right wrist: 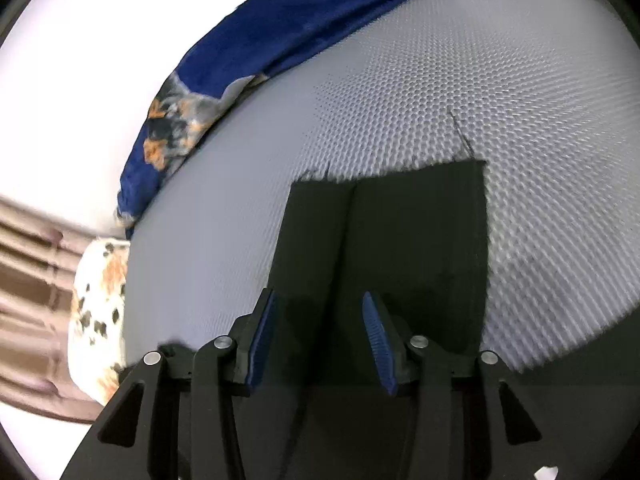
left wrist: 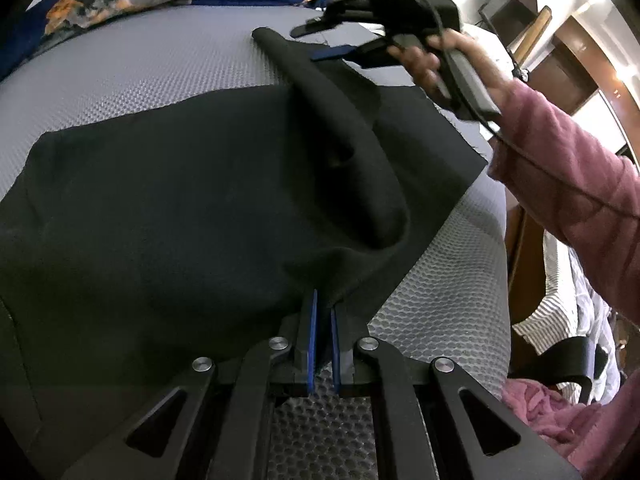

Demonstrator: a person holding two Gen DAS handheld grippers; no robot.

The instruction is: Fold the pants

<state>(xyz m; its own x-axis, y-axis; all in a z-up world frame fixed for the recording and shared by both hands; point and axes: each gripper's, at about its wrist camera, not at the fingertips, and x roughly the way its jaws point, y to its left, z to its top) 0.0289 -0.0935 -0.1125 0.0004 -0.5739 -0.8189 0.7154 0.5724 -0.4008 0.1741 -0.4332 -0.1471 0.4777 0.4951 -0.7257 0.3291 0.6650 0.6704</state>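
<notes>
Black pants (left wrist: 180, 200) lie spread on a grey mesh mattress (left wrist: 140, 64). A raised fold of the cloth (left wrist: 352, 140) runs from the far edge toward me. My left gripper (left wrist: 324, 304) is shut on the pants' near edge, with black fabric pinched between its blue pads. At the pants' far end a hand holds my right gripper (left wrist: 308, 44) just above the cloth. In the right wrist view that gripper (right wrist: 320, 312) stands open over the pants (right wrist: 400, 240), with nothing pressed between its blue pads (right wrist: 376, 332). The hem's frayed threads lie on the mattress (right wrist: 440, 80).
A blue blanket with an orange pattern (right wrist: 280, 40) lies bunched along the mattress's far edge. A white spotted cushion (right wrist: 96, 300) and a brown curtain (right wrist: 28, 280) are to the left. A pink sleeve (left wrist: 568, 184) and striped cloth (left wrist: 560, 300) are on the right.
</notes>
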